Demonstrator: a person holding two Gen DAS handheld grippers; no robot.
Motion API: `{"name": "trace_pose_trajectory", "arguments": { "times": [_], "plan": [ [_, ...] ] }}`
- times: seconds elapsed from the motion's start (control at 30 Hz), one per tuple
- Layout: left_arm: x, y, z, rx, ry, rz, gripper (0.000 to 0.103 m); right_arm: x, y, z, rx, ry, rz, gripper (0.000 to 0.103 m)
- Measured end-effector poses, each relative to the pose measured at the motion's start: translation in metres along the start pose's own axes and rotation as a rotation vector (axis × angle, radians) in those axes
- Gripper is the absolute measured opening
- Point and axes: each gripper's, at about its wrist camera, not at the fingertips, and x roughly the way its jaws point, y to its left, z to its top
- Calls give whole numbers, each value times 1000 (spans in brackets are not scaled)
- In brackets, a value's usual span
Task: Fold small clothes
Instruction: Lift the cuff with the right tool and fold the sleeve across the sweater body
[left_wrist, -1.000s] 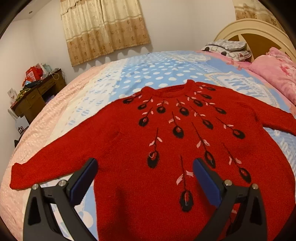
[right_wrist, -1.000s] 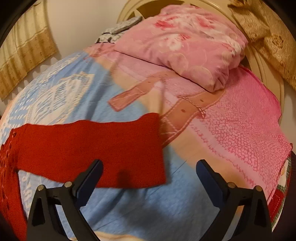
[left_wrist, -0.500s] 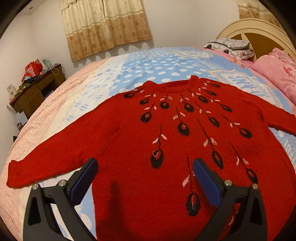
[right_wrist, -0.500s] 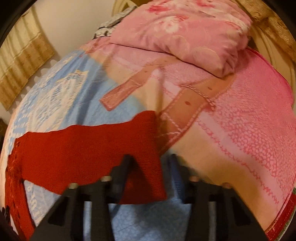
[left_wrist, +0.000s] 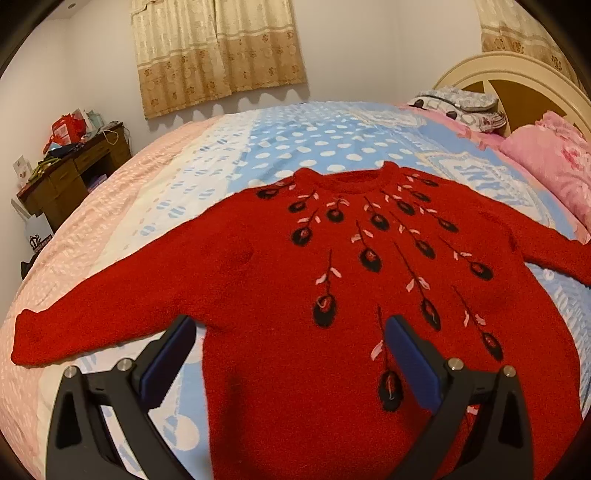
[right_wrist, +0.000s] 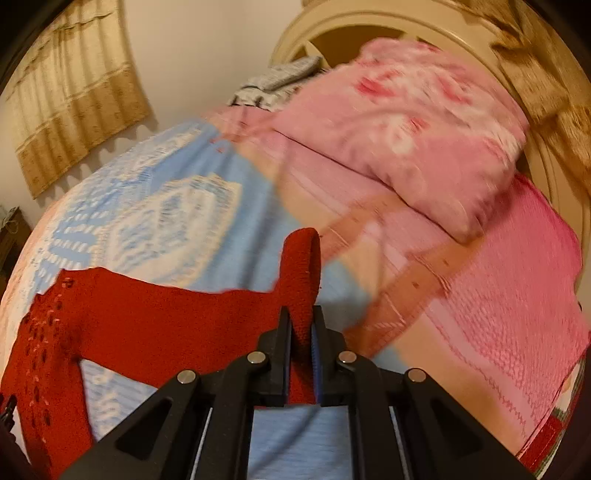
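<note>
On the bed (left_wrist: 229, 147), a red sweater (left_wrist: 295, 280) lies flat; only the left view shows its flowered front, under the left gripper (left_wrist: 288, 354), fingers apart. The right gripper (right_wrist: 301, 332) pinches the sleeve cuff (right_wrist: 303, 266), raised.

Place: bedroom in a home
Bed: wide bed w/ pink, blue & white patterned bedspread (left_wrist: 295, 140), fills most of both views
Headboard: cream curved wooden headboard (left_wrist: 517, 74) at bed's far end
Bedding: pink floral folded quilt (right_wrist: 424, 122) near headboard, grey patterned pillow (left_wrist: 458, 105) beside it
Window: beige-gold patterned curtains (left_wrist: 218, 55) on white wall
Furniture: dark brown wooden desk (left_wrist: 70, 173) w/ cluttered top, in corner
</note>
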Motion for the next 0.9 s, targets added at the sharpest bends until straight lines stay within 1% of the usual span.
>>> {"name": "trace_pose_trajectory", "arguments": {
  "times": [0.23, 0.33, 0.67, 0.9],
  "plan": [
    [-5, 15, 1, -18, -13, 5, 103, -18, 49, 18, -67, -31, 53, 8],
    [-6, 25, 0, -38, -16, 7, 103, -28, 76, 26, -106, -45, 78, 8],
    [-7, 52, -3, -99, -15, -9, 103, -80, 175, 54, -247, -136, 175, 8],
    [-2, 75, -9, -158, -6, -23, 103, -114, 244, 56, -353, -181, 245, 8]
  ]
}}
